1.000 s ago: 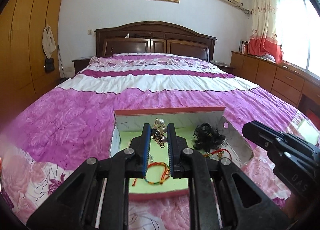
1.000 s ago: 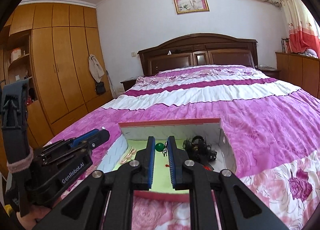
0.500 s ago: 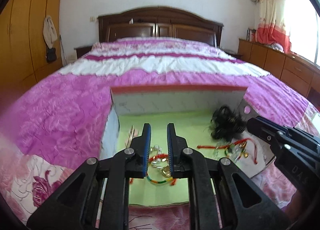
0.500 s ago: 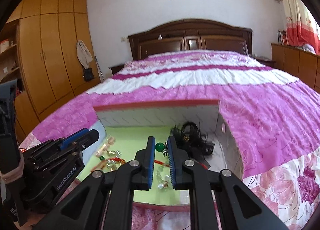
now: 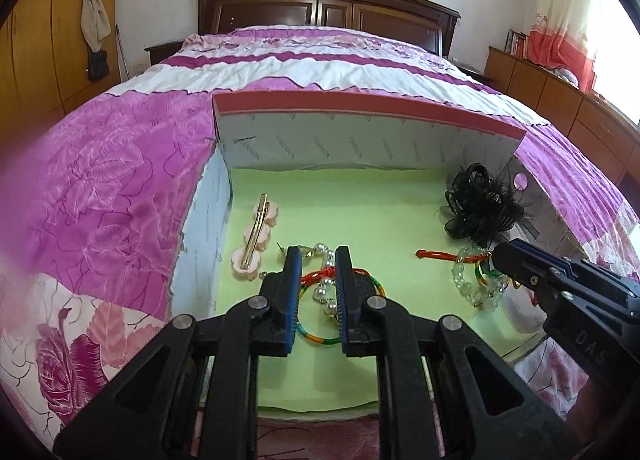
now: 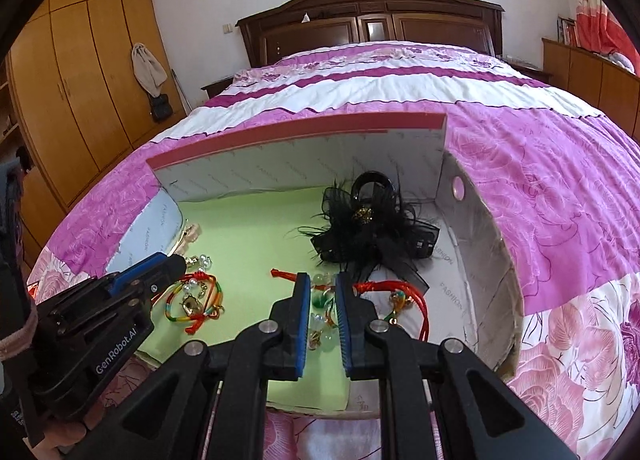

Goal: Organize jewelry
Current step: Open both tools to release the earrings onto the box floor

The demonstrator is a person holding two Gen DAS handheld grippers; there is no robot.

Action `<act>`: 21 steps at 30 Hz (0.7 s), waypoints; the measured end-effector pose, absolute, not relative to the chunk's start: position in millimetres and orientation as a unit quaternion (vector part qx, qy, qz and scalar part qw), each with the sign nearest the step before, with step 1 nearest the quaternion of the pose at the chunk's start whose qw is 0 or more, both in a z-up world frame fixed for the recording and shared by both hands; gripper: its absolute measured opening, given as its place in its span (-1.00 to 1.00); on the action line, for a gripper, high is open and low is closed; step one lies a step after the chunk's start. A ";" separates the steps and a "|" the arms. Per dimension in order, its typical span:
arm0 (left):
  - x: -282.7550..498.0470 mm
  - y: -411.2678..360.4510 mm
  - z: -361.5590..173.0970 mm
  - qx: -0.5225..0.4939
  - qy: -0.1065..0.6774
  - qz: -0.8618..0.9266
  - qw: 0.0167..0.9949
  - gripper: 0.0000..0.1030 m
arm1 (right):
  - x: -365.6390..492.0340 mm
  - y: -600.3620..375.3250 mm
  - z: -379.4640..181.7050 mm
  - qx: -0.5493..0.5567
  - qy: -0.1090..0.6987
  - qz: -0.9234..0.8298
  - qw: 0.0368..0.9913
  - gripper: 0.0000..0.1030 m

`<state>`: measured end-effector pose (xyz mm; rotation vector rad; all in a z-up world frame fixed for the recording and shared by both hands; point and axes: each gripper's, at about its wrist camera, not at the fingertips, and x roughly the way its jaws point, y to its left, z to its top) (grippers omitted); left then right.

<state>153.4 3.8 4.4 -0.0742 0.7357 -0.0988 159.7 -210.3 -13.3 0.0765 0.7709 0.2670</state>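
Note:
An open cardboard box [image 5: 360, 132] with a green floor lies on the bed. My left gripper [image 5: 317, 256] is open low over a pearl earring string [image 5: 326, 280] and a red-and-rainbow cord bracelet [image 5: 360, 280]; both lie on the floor between its fingers. A pink flower hair clip [image 5: 256, 236] lies to their left. My right gripper [image 6: 322, 282] is open low over a clear-bead bracelet with green beads [image 6: 320, 300] and a red cord bracelet [image 6: 392, 288]. A black feather hair piece [image 6: 368, 228] sits at the back right.
The box walls [image 6: 472, 244] stand around the jewelry, with the far wall tall. The purple and white bedspread [image 5: 120, 180] surrounds the box. A wooden wardrobe [image 6: 80, 100] is at the left, a headboard [image 5: 320, 0] at the far end.
Both grippers have moved down into the box. The left one let go of the pearl earrings and the right one the green-bead bracelet; both pieces now lie on the green floor.

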 end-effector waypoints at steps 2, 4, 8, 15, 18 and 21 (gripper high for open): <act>154.0 5.4 3.8 -0.039 0.364 -0.046 0.929 -0.78 | 158.2 -211.7 -10.3 0.044 0.372 0.133 0.917 -0.34; 152.3 6.7 5.1 -0.044 0.368 -0.046 0.928 -0.73 | 154.1 -212.9 -6.0 0.051 0.367 0.137 0.919 -0.24; 144.1 8.5 13.4 -0.047 0.363 -0.049 0.929 -0.59 | 143.7 -214.8 5.5 0.055 0.357 0.139 0.922 -0.23; 118.9 10.3 36.9 -0.045 0.339 -0.058 0.938 -0.37 | 115.1 -221.5 34.0 0.063 0.324 0.147 0.933 -0.05; 103.7 11.4 46.4 -0.043 0.327 -0.060 0.942 -0.24 | 99.2 -222.5 44.8 0.063 0.307 0.150 0.938 0.04; 91.3 12.3 52.0 -0.044 0.319 -0.062 0.945 -0.16 | 83.0 -225.1 51.5 0.061 0.295 0.154 0.941 0.10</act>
